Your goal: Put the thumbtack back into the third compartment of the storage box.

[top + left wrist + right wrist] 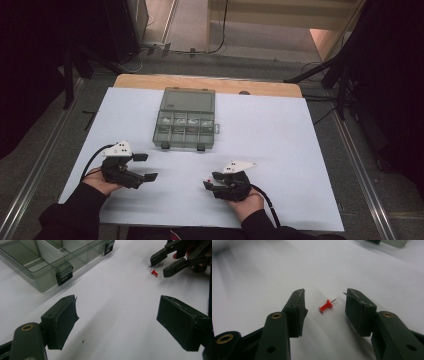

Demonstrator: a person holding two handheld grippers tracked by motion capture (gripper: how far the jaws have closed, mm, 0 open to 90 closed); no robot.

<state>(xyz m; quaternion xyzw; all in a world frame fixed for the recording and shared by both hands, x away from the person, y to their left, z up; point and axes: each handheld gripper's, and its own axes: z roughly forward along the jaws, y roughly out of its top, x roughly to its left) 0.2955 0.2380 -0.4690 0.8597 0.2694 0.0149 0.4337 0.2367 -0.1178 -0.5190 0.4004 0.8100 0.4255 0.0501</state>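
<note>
Here I had the right gripper point(324, 306) low on the counter point(280, 130), fingers apart around the red pushpin point(326, 306), not touching, ready to pinch it; my left gripper point(145, 167) waited wide open beside the open box point(186, 124).

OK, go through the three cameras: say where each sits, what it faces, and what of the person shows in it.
High view: above the person's side, looking forward and down on the white table and clear organizer box; both forearms, left gripper and right gripper.
Left gripper view: rides the left gripper, over its open jaws toward the box corner and the right gripper.
Right gripper view: rides the right gripper, jaws either side of the red pushpin.
Shared: the pushpin in both gripper views.
</note>
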